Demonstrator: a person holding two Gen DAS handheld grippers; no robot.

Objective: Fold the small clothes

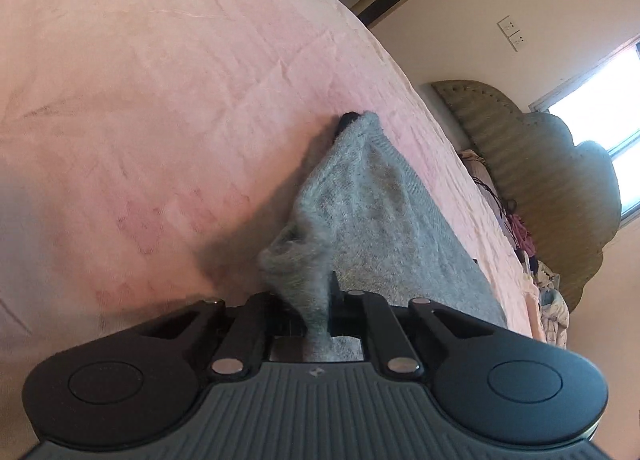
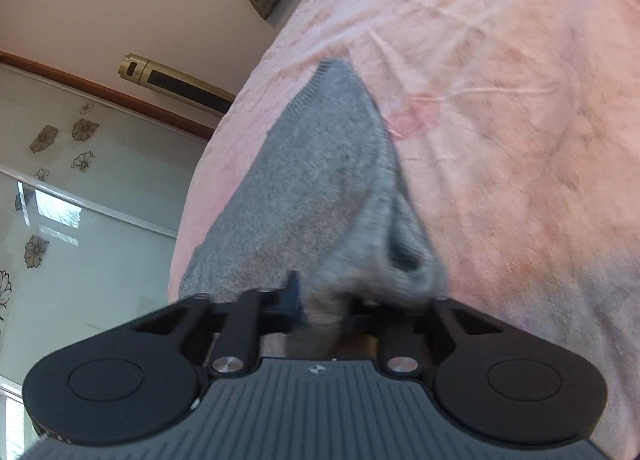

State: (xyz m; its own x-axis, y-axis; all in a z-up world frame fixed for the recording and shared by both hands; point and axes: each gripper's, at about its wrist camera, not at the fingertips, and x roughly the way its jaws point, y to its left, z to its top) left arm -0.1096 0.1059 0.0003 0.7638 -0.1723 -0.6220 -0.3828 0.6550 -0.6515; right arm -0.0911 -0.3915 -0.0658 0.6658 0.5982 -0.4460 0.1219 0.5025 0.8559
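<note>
A grey knitted garment (image 1: 372,196) lies on a pink bedsheet (image 1: 160,100), its near corner pulled up into a ridge. My left gripper (image 1: 316,300) is shut on that bunched corner, and the knit runs down between the fingers. A small dark shape shows at the garment's far tip; I cannot tell what it is. In the right wrist view the same grey garment (image 2: 320,164) stretches away over the pink sheet (image 2: 500,100). My right gripper (image 2: 320,308) is shut on a gathered fold of it. The picture is slightly blurred there.
A padded headboard (image 1: 520,148) and a pile of mixed clothes (image 1: 532,260) lie at the bed's far end. A gold tower air conditioner (image 2: 176,80) stands by the wall, beside glass doors with flower prints (image 2: 60,220). The bed edge drops off left of the garment in the right wrist view.
</note>
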